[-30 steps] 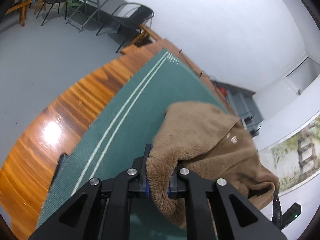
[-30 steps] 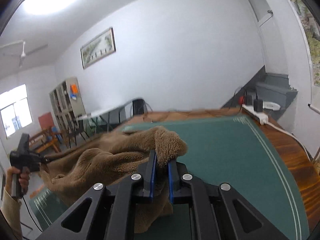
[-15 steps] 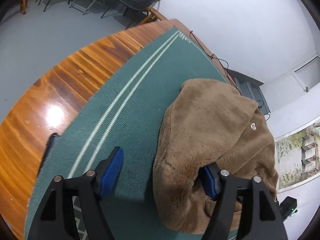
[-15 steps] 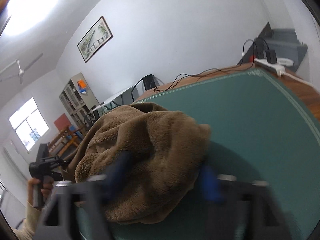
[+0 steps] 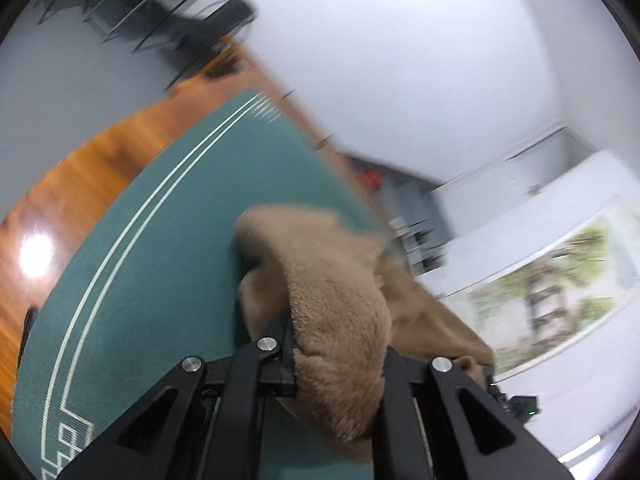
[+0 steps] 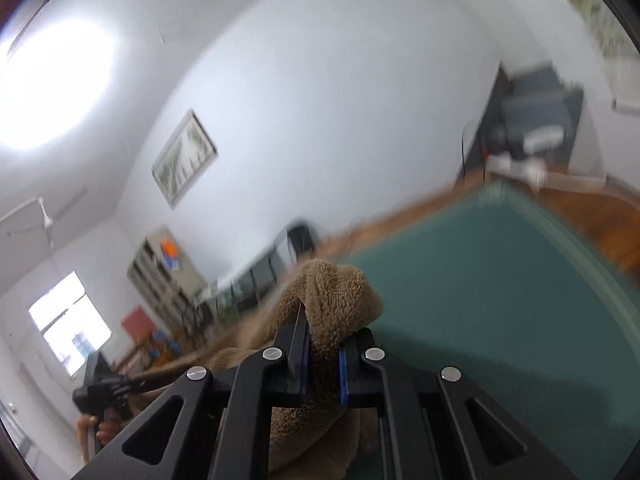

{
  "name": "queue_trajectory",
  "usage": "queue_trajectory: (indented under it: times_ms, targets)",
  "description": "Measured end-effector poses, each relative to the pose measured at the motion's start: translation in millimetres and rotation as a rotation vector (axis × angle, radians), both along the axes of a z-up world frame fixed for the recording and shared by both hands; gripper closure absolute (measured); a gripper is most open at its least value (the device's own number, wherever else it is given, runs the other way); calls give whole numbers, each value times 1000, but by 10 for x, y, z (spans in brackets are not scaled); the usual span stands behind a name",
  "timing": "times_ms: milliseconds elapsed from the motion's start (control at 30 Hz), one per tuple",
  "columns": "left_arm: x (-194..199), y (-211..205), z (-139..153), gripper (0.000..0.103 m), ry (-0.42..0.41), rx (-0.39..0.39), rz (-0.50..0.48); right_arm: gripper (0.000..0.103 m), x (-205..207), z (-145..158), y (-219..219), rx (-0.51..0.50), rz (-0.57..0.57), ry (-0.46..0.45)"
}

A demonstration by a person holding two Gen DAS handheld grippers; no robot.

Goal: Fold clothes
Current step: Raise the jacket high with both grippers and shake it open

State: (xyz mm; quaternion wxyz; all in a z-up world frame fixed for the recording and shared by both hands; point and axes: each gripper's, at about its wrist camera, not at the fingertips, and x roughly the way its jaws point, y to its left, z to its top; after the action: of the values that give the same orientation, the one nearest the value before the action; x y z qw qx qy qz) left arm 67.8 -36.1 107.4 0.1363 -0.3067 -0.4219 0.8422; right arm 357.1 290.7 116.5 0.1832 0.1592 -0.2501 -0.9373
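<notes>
A brown fleece garment (image 5: 332, 280) hangs between both grippers above a green mat (image 5: 168, 240). My left gripper (image 5: 338, 360) is shut on a thick bunch of the fleece, which bulges over its jaws. My right gripper (image 6: 323, 360) is shut on another fold of the fleece garment (image 6: 336, 300), pinched between its blue pads (image 6: 342, 376). The left gripper and the hand holding it show at the lower left of the right wrist view (image 6: 100, 392). Both views are motion-blurred.
The green mat (image 6: 500, 300) lies on a wooden table (image 5: 92, 168). A power strip (image 6: 520, 168) and cables sit at the table's far end. Black chairs (image 5: 192, 12) stand beyond the table. A dark flat object (image 5: 26, 332) lies at the mat's left edge.
Half a second ago both grippers were open with the fleece lying on the mat. Now both have shut on the fleece again and lifted it.
</notes>
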Motion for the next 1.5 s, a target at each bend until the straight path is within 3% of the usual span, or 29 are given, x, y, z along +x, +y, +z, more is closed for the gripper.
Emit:
queue_trajectory:
  times_ms: [100,267,400,567,667,800,1000,1200,1333,1500]
  targets:
    - [171,51,520,92,144,43,-24,93,185,613,185,50,-114,181]
    - [765,73,1524,92,473,116,-35,93,734,1717,205,153,-337,554]
    - [1307,52,1997,92,665,137,22,93,1093,2346,92,237,-483,781]
    - [1826,56,2317,92,783,102,140,92,1430,2763,-8,233,-580,909]
    - [2186,144,2474,92,871,19,231,92,1665,2764,-233,339,-777,1065]
    - [2721,148,2498,91,982,-28,325,92,1759,2734,-353,426,-848,1125]
    - [2901,257,2522,91,994,-149,377,92,1575,2632,-253,474,-907,1113]
    - [2635,269,2518,91,960,-282,474,92,1010,2661,-15,520,-889,1060]
    - [2119,243,2338,91,856,-319,457,92,398,2637,213,564,-846,973]
    - [1007,196,1977,90,610,-352,380,92,-618,2470,511,631,-769,798]
